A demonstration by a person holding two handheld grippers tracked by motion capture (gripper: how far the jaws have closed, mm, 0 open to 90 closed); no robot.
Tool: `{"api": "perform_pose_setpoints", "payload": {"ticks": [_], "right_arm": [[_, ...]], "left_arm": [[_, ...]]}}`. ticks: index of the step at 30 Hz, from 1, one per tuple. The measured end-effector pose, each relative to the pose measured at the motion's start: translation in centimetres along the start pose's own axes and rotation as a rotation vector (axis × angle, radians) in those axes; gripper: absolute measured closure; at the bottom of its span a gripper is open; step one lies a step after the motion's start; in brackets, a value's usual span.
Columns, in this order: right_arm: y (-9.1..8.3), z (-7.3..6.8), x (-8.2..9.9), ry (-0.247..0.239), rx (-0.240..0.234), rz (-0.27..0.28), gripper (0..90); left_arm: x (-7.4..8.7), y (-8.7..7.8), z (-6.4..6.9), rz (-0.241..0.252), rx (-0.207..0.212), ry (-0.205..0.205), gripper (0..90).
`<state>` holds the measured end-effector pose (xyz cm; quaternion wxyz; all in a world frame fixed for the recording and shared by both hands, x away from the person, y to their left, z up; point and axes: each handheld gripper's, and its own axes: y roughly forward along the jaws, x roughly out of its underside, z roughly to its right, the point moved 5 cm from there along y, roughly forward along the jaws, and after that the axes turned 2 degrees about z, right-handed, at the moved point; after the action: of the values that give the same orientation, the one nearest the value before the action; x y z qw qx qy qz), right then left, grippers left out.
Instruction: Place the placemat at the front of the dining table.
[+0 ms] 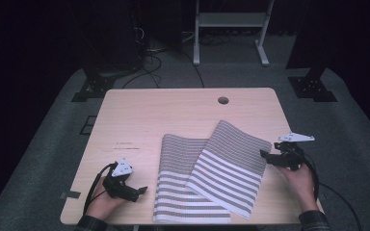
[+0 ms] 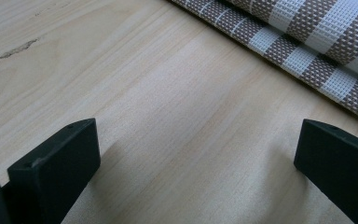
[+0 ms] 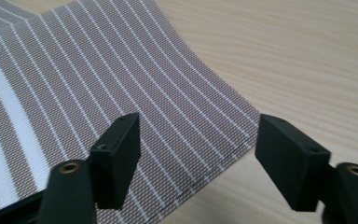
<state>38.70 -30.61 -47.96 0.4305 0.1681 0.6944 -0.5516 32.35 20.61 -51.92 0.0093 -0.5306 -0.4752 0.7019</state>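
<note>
Now | right gripper (image 3: pixel 196 154): released, straddling mat (image 1: pixel 212 175) right corner | left gripper (image 1: pixel 134 191): released, mat just rightward

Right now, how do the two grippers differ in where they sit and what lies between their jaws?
The left gripper sits on bare table left of the striped mat, with only wood between its jaws. The right gripper is at the mat's right edge, and in the right gripper view a mat corner lies between its jaws, unpinched. Both are black, hand-held and open.
</note>
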Motion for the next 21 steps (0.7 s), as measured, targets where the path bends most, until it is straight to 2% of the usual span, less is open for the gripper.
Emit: {"api": "perform_pose_setpoints", "payload": {"ticks": [2, 8, 14, 19, 21], "right_arm": [[0.5, 0.5, -0.4, 0.006, 0.013, 0.012, 38.7], [1.4, 1.4, -0.5, 0.035, 0.020, -0.003, 45.6], [2.7, 2.3, -0.5, 0.061, 0.033, -0.026, 46.3], [3.5, 2.8, 0.4, 0.074, 0.048, -0.077, 47.0], [3.7, 2.8, 0.5, 0.079, 0.048, -0.082, 47.0]], "left_arm": [[0.0, 0.0, 0.0, 0.001, 0.000, -0.001, 0.0], [0.0, 0.0, 0.0, -0.001, -0.002, 0.000, 0.0], [0.0, 0.0, -0.1, -0.001, -0.005, -0.001, 0.0], [0.0, 0.0, -0.1, 0.000, -0.007, -0.003, 0.0], [0.0, 0.0, -0.1, -0.001, -0.007, -0.003, 0.0]]}}
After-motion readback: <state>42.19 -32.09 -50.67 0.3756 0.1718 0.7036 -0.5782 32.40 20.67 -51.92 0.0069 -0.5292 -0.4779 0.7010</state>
